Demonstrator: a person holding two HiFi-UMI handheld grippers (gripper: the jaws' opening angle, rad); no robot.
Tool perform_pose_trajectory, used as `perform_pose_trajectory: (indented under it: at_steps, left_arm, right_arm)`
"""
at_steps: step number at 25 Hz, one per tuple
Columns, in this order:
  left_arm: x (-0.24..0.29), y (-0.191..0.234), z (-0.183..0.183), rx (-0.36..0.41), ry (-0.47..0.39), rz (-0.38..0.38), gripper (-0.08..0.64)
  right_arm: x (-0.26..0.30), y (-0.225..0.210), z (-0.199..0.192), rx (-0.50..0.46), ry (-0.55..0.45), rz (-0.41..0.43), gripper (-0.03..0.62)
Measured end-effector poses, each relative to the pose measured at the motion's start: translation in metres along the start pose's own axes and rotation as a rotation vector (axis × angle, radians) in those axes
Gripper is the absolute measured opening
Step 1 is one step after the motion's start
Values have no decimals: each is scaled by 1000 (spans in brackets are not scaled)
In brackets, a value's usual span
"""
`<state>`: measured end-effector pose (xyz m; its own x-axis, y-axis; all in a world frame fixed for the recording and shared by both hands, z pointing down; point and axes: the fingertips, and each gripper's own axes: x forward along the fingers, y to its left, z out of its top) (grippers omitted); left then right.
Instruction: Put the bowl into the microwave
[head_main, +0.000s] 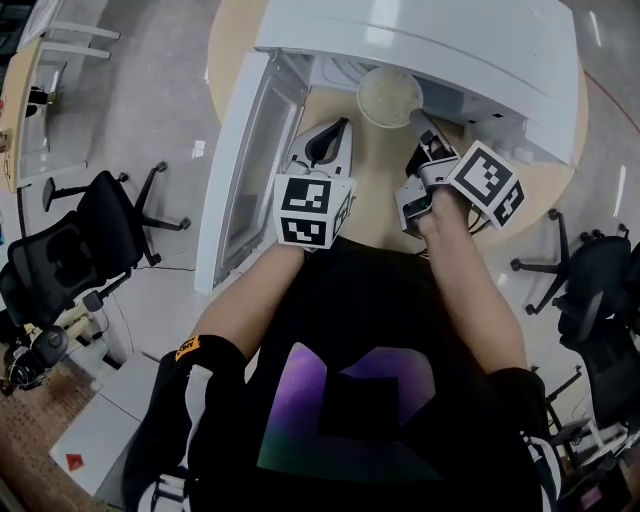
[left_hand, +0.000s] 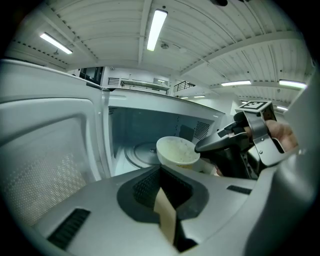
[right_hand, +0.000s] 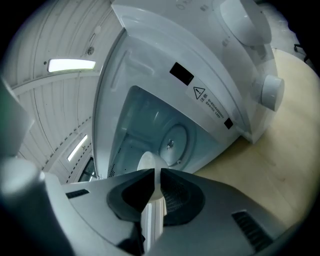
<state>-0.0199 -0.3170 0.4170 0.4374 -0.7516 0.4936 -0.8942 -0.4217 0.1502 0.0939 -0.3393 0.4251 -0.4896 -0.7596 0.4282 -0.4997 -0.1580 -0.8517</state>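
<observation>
A cream bowl (head_main: 390, 97) hangs at the mouth of the white microwave (head_main: 430, 40), whose door (head_main: 245, 170) stands swung open to the left. My right gripper (head_main: 420, 122) is shut on the bowl's near rim; in the right gripper view the rim (right_hand: 150, 162) sits pinched between the pads of that gripper (right_hand: 154, 175). The glass turntable (right_hand: 172, 142) lies bare inside the cavity behind the bowl. My left gripper (head_main: 338, 128) is shut on nothing and hovers just left of the bowl, in front of the cavity. Its view shows the bowl (left_hand: 177, 150) and the right gripper (left_hand: 220, 142).
The microwave stands on a round tan table (head_main: 375, 190). Its control knob (right_hand: 270, 92) sticks out on the right of the front. The open door (left_hand: 50, 165) walls off the left side. Office chairs stand on the floor at left (head_main: 90, 230) and right (head_main: 590, 270).
</observation>
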Motion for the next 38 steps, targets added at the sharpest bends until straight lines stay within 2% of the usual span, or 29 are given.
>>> perform_pose_trajectory:
  at_steps: [9, 22, 38]
  left_arm:
    - [19, 2, 6, 37, 14, 20, 46]
    - [47, 1, 20, 93, 34, 32, 46]
    - [80, 10, 24, 117, 75, 3, 46]
  right_arm:
    - [16, -6, 19, 66, -79, 50, 49]
    - [34, -9, 48, 108, -213, 89, 49]
    - [68, -24, 62, 142, -281, 69, 49]
